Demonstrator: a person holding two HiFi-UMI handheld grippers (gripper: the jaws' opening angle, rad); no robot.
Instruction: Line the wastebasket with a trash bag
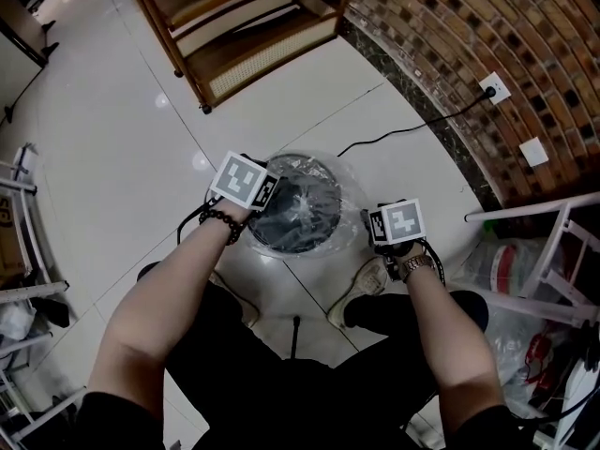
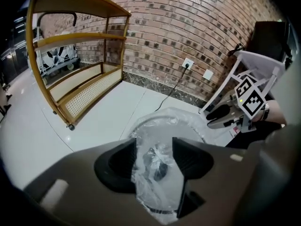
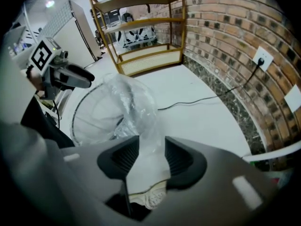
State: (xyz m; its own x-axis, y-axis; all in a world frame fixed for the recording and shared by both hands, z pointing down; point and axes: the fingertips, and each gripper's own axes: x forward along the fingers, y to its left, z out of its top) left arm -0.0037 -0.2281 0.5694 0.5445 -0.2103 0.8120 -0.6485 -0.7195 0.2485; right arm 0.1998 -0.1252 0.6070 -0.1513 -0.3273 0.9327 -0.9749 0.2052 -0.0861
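Note:
A round black wastebasket (image 1: 298, 209) stands on the white floor with a clear trash bag (image 1: 349, 191) draped over its rim. My left gripper (image 1: 262, 198) is at the basket's left rim, my right gripper (image 1: 375, 229) at its right rim. In the left gripper view the left gripper (image 2: 154, 147) stands open, and crumpled bag film (image 2: 157, 173) fills the gap between its fingers. In the right gripper view the right gripper (image 3: 152, 147) is also open, with a fold of bag film (image 3: 136, 107) running up from the gap toward the basket. Each gripper shows in the other's view.
A wooden shelf unit (image 1: 244, 26) stands behind the basket and a brick wall (image 1: 450, 45) runs along the right. A black cord (image 1: 394, 137) crosses the floor to a wall socket (image 1: 494, 89). A white rack (image 1: 553, 251) with bags is at the right. The person's shoe (image 1: 366, 284) is near the basket.

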